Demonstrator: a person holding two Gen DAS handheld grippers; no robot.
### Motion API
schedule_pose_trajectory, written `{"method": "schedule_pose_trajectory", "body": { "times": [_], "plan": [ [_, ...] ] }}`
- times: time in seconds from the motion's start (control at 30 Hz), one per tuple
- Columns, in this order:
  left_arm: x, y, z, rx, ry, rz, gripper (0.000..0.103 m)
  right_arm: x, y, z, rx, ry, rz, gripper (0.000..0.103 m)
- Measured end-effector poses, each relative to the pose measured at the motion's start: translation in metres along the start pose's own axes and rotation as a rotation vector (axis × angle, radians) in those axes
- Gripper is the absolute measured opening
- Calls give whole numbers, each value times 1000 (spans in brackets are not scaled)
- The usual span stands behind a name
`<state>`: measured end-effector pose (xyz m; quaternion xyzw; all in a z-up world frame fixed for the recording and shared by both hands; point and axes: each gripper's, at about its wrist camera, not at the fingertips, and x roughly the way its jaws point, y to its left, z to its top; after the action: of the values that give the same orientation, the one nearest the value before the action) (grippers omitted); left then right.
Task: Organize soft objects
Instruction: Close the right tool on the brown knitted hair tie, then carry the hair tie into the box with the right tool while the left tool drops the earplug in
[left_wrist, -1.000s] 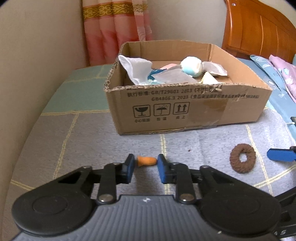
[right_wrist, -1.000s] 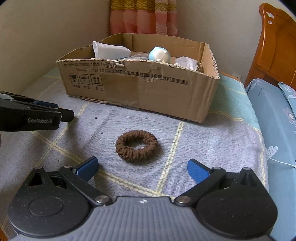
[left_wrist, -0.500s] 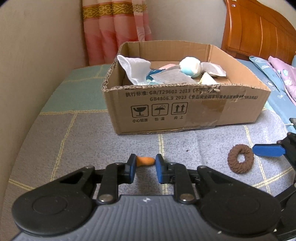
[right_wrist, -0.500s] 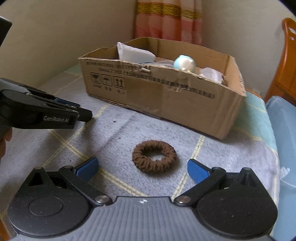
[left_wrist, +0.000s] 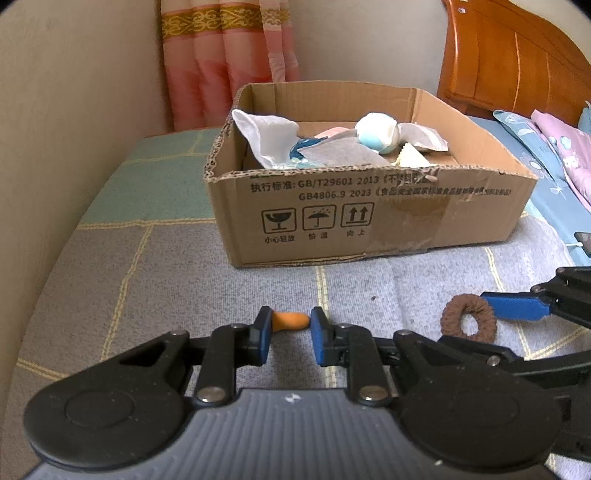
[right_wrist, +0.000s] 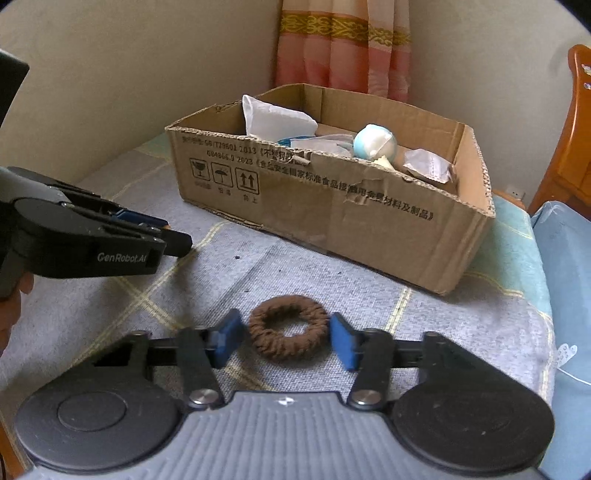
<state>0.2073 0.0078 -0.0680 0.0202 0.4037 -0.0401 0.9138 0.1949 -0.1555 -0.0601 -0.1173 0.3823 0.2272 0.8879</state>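
A small orange foam piece (left_wrist: 291, 321) lies on the grey blanket between the blue pads of my left gripper (left_wrist: 290, 334), whose jaws stand close on either side and touch its ends. A brown hair scrunchie (right_wrist: 289, 330) lies flat between the pads of my right gripper (right_wrist: 287, 341), which is partly closed around it with small gaps. The scrunchie also shows in the left wrist view (left_wrist: 468, 322). An open cardboard box (left_wrist: 369, 221) behind holds white cloths and a blue-and-white ball (left_wrist: 378, 137).
The wall runs along the left. A pink curtain (left_wrist: 229, 62) hangs behind the box. A wooden headboard (left_wrist: 517, 62) and blue and pink pillows (left_wrist: 554, 147) lie to the right. The left gripper's body (right_wrist: 92, 240) sits left of the scrunchie.
My right gripper moved forward to straddle the scrunchie and its jaws narrowed. My left gripper's jaws narrowed onto the orange piece.
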Motion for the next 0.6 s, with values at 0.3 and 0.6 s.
{"method": "schedule_pose_trajectory", "body": {
  "times": [0.3, 0.6],
  "plan": [
    [-11, 4, 4, 38, 2, -20, 21, -8, 7, 1, -7, 11, -20, 43],
    [-40, 7, 6, 70, -17, -77, 21, -34, 8, 8, 7, -29, -31, 42]
  ]
}}
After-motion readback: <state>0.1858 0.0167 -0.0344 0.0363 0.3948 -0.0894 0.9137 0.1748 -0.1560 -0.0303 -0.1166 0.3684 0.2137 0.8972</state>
